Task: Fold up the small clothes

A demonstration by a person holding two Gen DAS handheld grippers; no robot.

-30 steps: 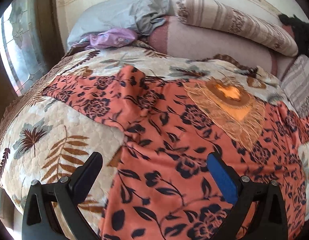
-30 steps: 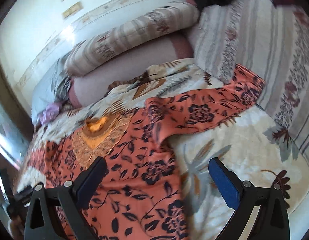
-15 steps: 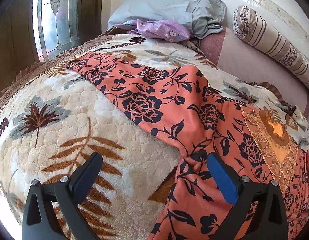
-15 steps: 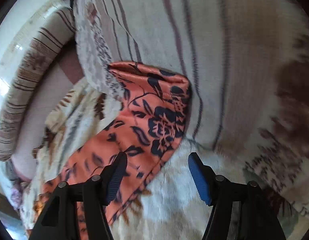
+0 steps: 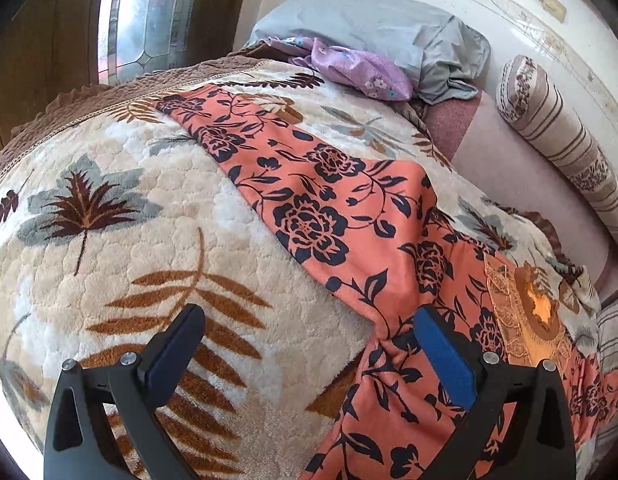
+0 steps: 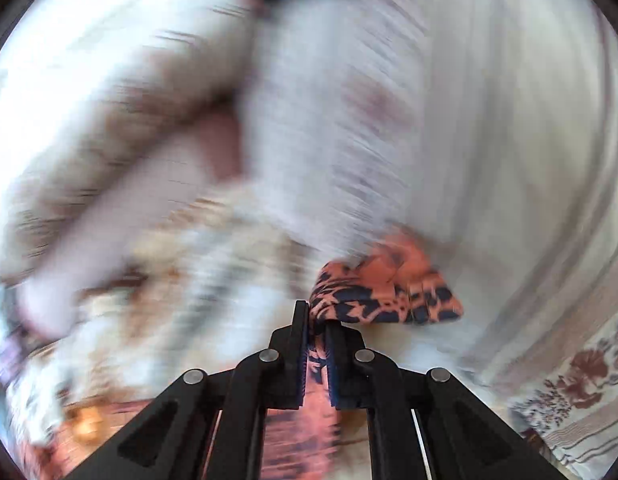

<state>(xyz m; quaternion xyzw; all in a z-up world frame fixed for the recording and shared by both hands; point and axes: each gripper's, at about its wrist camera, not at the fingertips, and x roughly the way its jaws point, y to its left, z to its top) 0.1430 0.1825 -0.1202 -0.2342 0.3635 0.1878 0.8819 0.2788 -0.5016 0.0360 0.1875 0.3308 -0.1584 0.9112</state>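
The garment (image 5: 349,216) was a coral-orange piece printed with dark navy roses and vines, with a tan lace patch (image 5: 521,312) round an orange heart near its neck. In my left view it lay spread flat on the blanket (image 5: 109,248), a cream plush cover with brown and grey leaves; one sleeve ran out toward 11 o'clock and the body dropped off the frame at 5 o'clock. The blanket's brown scalloped edge (image 5: 69,100) curved along 10 o'clock, with a glass pane (image 5: 149,12) beyond it. A grey pillow (image 5: 369,28) and a purple cloth (image 5: 361,68) sat at 12 o'clock, and a striped bolster (image 5: 561,140) at 2 o'clock against the wall. Bare blanket filled the whole span from 7 to 10 o'clock, open room for my left claw (image 5: 309,344). That claw stood wide apart and gripped nothing: its right finger (image 5: 445,356) hung over a gathered crease of the garment, while its left finger was over plain blanket. In my right view everything beyond the claw was smeared by motion blur. My right claw (image 6: 317,320) was clamped on a bunched corner of the garment (image 6: 389,296), which puffed out just past the tips toward 1 o'clock, with more of the cloth trailing under the claw at 6 o'clock. A striped sheet (image 6: 489,140) filled that view from 12 to 4 o'clock.
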